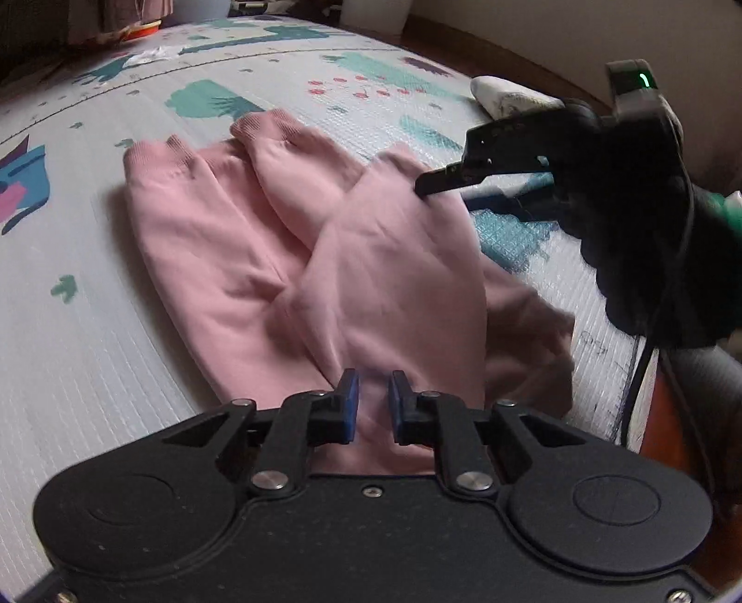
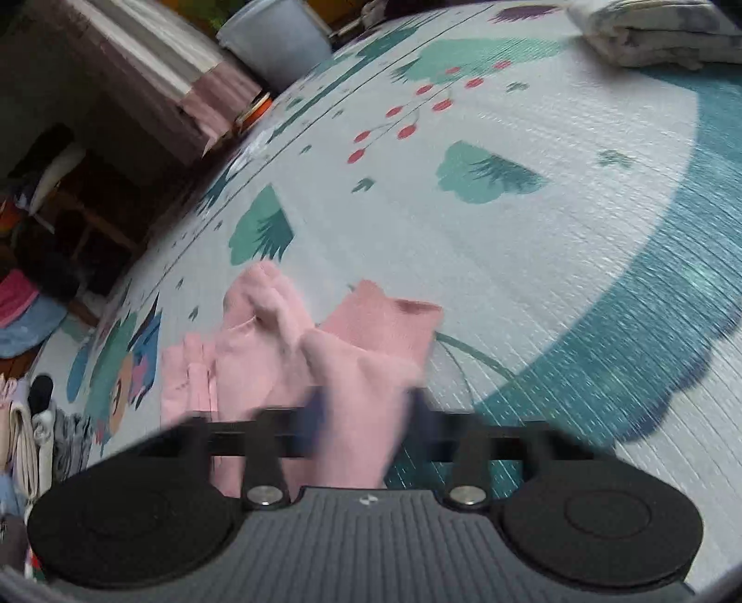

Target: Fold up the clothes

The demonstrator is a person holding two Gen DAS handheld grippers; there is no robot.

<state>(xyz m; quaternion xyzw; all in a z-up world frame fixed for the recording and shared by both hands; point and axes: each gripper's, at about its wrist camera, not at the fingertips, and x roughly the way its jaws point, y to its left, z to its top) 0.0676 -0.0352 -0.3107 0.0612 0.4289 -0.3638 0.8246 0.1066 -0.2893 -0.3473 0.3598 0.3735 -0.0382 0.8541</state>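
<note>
Two claws are at work on pink pants that lie on a play mat on the floor. In the left wrist view the pants fill the middle of the frame. Their two leg cuffs point to the upper left, and one part of the pink cloth is folded over on the right.

At the bottom middle of that view, the left claw has pink cloth between its blue pads. The pads are close together with only a small gap, and they seem to pinch the cloth.

At the right of the same view, the right claw comes in from the side, held by a hand in a black glove. Its tips are shut and sit on the edge of the folded pink cloth. In the right wrist view the fingers are blurry, but pink cloth runs up between them at the bottom middle.

A folded white and grey cloth rests on the mat in the upper right of the right wrist view. A pile of other clothes sits at the lower left edge, off the mat.
</note>
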